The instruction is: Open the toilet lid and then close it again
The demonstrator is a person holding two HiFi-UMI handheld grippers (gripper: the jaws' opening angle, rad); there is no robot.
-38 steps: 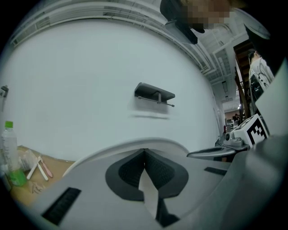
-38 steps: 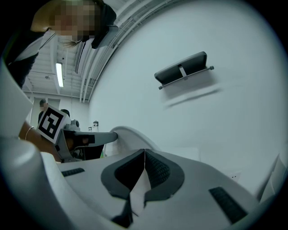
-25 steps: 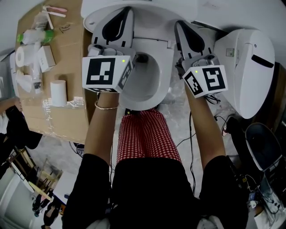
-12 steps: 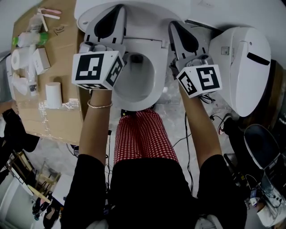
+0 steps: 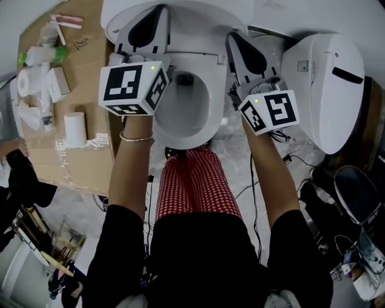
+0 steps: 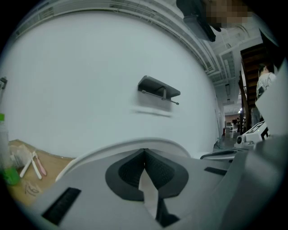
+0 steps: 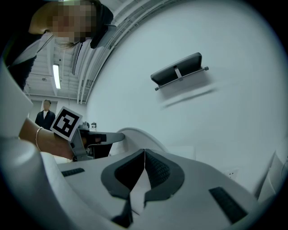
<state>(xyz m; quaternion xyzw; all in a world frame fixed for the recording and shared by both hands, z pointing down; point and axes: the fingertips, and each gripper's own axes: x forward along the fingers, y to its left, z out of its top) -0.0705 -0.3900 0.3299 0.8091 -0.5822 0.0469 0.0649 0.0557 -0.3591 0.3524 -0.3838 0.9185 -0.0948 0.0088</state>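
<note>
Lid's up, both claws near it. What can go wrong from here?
1. The left claw and the right claw are both shut and hold nothing. Nudged forward without a grip, the raised lid could drop and slam onto the seat.
2. A second toilet stands close beside the right claw, so a wide swing while closing could knock it.

The white, black-padded left gripper (image 5: 155, 15) rose slightly and edged toward the back rim of the white toilet, nearer its raised lid (image 5: 198, 7).
</note>
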